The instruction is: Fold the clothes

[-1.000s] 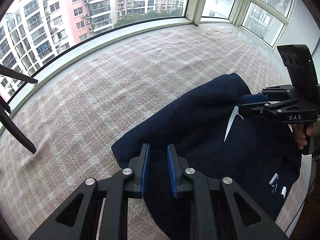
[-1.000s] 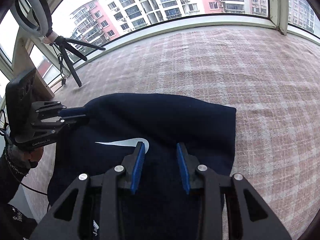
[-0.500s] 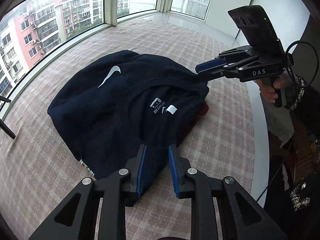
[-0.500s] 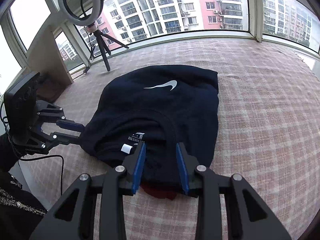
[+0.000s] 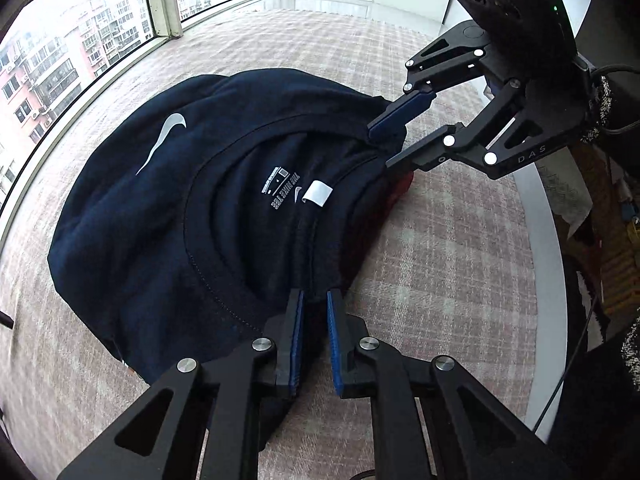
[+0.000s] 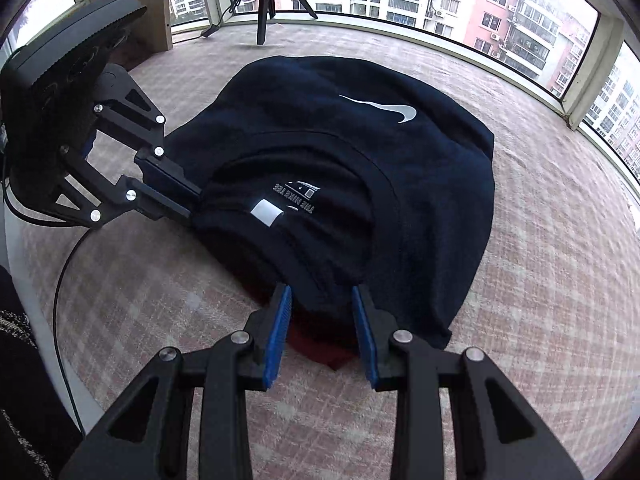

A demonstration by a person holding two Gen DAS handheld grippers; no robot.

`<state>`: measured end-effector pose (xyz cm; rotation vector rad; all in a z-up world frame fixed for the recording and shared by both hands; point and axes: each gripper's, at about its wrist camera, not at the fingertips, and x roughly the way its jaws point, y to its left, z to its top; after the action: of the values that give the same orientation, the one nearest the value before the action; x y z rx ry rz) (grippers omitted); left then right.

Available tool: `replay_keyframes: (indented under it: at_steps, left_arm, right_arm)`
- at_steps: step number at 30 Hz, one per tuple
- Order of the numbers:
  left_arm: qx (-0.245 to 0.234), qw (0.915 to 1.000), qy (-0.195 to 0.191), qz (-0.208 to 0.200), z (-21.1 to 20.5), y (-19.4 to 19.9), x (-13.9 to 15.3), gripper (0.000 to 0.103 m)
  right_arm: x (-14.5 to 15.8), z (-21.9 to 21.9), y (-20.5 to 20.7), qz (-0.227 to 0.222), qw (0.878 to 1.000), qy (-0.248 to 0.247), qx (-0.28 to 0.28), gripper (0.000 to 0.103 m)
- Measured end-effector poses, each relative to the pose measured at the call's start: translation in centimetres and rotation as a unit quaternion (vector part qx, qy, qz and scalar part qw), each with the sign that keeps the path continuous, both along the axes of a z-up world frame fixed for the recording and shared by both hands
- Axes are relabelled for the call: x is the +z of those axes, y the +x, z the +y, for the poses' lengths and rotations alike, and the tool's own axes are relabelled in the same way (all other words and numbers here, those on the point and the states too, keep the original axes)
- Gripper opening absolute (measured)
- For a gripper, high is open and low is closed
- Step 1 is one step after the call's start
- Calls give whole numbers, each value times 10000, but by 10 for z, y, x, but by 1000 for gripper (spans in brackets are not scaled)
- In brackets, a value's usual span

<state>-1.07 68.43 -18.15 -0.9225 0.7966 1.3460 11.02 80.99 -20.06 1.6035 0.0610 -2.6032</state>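
A navy T-shirt (image 5: pixel 168 216) with a white swoosh lies folded on the pink plaid cloth, its collar and neck label facing me. My left gripper (image 5: pixel 314 300) is at the near shoulder edge, its jaws closing with navy fabric pinched between the blue pads. Across the collar, my right gripper (image 5: pixel 382 146) is shut on a bunched fold of the other shoulder. In the right wrist view the right gripper (image 6: pixel 320 292) holds a thick fold of the T-shirt (image 6: pixel 420 200), and the left gripper (image 6: pixel 194 205) pinches fabric at the left.
A red garment (image 6: pixel 320 346) pokes out from under the shirt near the right gripper. The white table edge (image 5: pixel 536 240) runs close on the person's side. A black tripod (image 6: pixel 262 0) stands by the windows, and a cable (image 6: pixel 60 280) hangs off the edge.
Both grippers have drawn back from the shirt's far fold to the collar end and rolled round. They now sit on the two shoulders, and the left jaws have narrowed.
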Motion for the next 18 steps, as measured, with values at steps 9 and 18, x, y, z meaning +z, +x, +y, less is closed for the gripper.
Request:
replay_keyframes:
  at_steps: [9, 18]
  left_arm:
    - [-148, 9998, 1, -104, 3, -8, 15, 6]
    - [-509, 9980, -249, -271, -3, 9, 3, 7]
  right_arm:
    - [-6, -6, -12, -343, 9966, 377, 650, 7]
    - [3, 1, -3, -822, 9907, 273, 1046, 8]
